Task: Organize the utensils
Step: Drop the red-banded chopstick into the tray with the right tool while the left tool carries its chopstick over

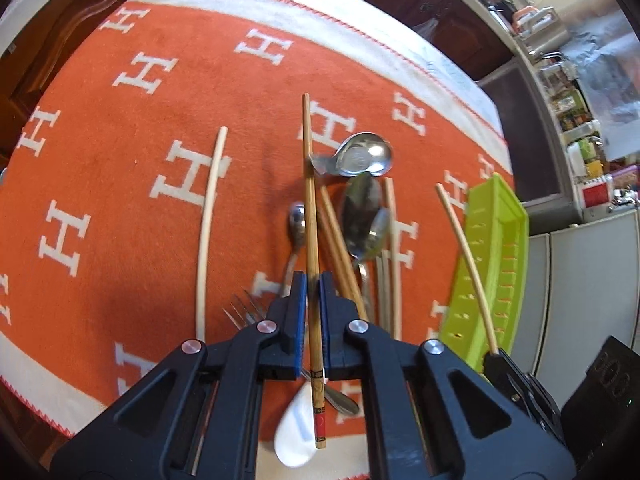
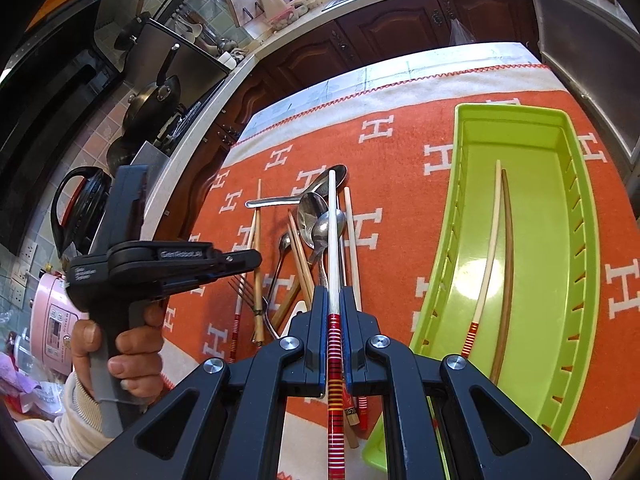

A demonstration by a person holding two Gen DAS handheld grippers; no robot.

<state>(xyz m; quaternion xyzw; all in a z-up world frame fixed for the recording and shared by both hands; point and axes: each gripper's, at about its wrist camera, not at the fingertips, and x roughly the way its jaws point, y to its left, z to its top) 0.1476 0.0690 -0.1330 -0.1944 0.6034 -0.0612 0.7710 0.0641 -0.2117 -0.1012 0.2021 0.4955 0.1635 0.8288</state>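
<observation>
- Hidden in the left wrist view: most of the fork (image 1: 245,312), only its tines showing past the left claw (image 1: 313,288); a white ceramic spoon (image 1: 294,436) half covered by the claw's frame and blurred.
- Hard to count: the pile of brown chopsticks and steel spoons (image 2: 320,220) at mid-cloth, crossing over one another.
- Cut off in the left wrist view: the green plastic tray (image 1: 496,248), seen edge-on at the right, its inside out of sight.
- Shown only by the right wrist view: the tray's inside (image 2: 540,216), holding a white chopstick with a red striped end (image 2: 490,256) and a dark brown chopstick (image 2: 506,264) side by side.
- Shown only there too: a hand (image 2: 128,344) in a cream sleeve gripping the handle of the left claw (image 2: 256,258).
- Left claw clamped on a bamboo chopstick (image 1: 310,208), running straight out between the blue pads, tip over the orange H-patterned cloth (image 1: 120,184) on the surface, printed end trailing back under the frame.
- Right claw (image 2: 334,292) clamped on a white chopstick with red and yellow bands (image 2: 333,216), held above the pile, just left of the tray.
- A pale chopstick (image 1: 208,232) lying alone on the cloth, left of the left claw.
</observation>
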